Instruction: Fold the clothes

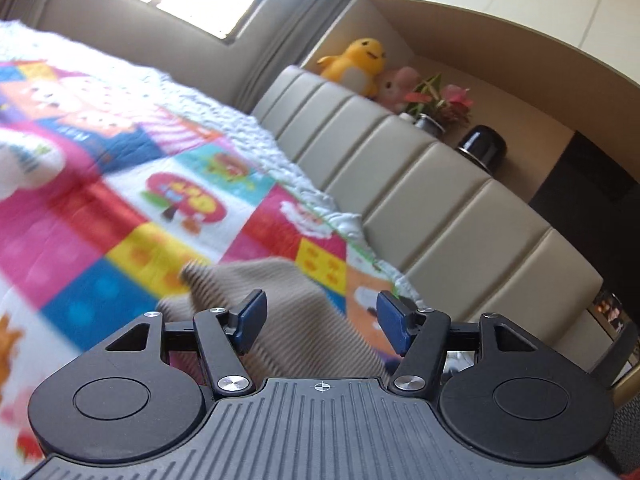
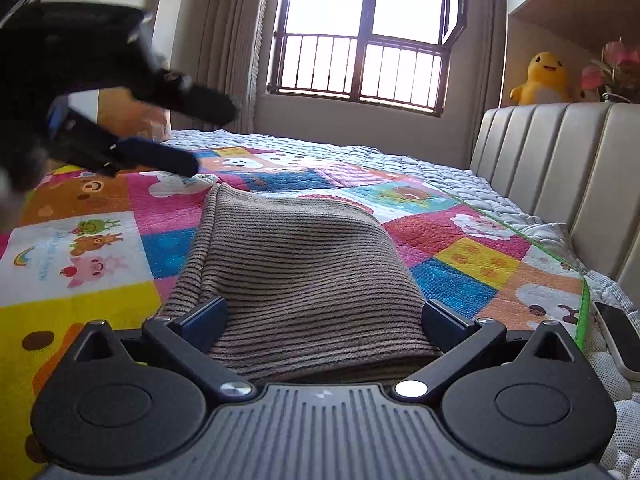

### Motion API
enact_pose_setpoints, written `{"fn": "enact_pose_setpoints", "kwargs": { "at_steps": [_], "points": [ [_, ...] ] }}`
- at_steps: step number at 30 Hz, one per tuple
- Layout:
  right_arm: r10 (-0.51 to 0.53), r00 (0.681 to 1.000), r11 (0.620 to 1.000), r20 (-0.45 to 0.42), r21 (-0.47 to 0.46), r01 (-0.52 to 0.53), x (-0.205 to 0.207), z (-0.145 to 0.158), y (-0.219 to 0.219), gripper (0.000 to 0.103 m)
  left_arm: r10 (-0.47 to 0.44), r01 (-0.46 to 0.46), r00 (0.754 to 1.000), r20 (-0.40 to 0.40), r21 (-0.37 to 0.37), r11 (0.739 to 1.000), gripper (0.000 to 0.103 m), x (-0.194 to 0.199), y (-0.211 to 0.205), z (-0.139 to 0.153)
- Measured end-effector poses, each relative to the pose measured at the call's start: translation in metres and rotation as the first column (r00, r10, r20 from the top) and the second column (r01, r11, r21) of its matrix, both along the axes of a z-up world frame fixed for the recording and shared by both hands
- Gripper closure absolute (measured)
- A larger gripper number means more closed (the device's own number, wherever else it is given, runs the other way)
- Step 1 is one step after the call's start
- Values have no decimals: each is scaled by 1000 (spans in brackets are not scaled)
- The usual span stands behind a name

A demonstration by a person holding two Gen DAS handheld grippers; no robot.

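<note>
A brown striped knit garment (image 2: 304, 272) lies folded on a colourful patchwork quilt (image 2: 88, 240) on the bed. My right gripper (image 2: 324, 320) is open, its blue pads on either side of the garment's near edge. My left gripper (image 1: 320, 320) is open just above a raised corner of the same garment (image 1: 296, 312). In the right wrist view the left gripper (image 2: 208, 136) appears blurred at the upper left, open, above the garment's far left corner.
A padded beige headboard (image 2: 560, 160) runs along the right of the bed. A shelf behind it holds a yellow plush toy (image 2: 540, 80), a pink plush, flowers and a dark jar (image 1: 480, 148). A phone (image 2: 616, 336) lies at the bed's right edge. A barred window (image 2: 360, 40) is ahead.
</note>
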State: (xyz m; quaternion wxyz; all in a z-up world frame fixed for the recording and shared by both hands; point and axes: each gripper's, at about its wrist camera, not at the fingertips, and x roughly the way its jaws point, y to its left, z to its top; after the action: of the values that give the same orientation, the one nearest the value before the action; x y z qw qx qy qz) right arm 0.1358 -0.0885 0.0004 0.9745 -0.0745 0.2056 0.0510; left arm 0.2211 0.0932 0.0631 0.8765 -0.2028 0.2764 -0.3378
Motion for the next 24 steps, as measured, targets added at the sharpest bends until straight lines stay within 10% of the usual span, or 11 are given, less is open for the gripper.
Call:
{"fn": "enact_pose_setpoints", "kwargs": {
  "at_steps": [4,11,19,24],
  "points": [
    [-2,998,997,-70,81,8,7,3,-10,0,20,-13,996,-89,73,997,36,34,-13,-35],
    [83,994,986,-70,147,-72,15,33,-27,0,23,-24,989,-145,-9,1000,39,47,4,-60],
    [107,992,993,-60,-34,-109,18,4,9,0,13,-13,989,-144,0,1000,38,50,5,-64],
    [171,976,959,-135,249,-134,40,40,-44,0,5,-3,992,-128,17,1000,38,48,6,-63]
  ]
}}
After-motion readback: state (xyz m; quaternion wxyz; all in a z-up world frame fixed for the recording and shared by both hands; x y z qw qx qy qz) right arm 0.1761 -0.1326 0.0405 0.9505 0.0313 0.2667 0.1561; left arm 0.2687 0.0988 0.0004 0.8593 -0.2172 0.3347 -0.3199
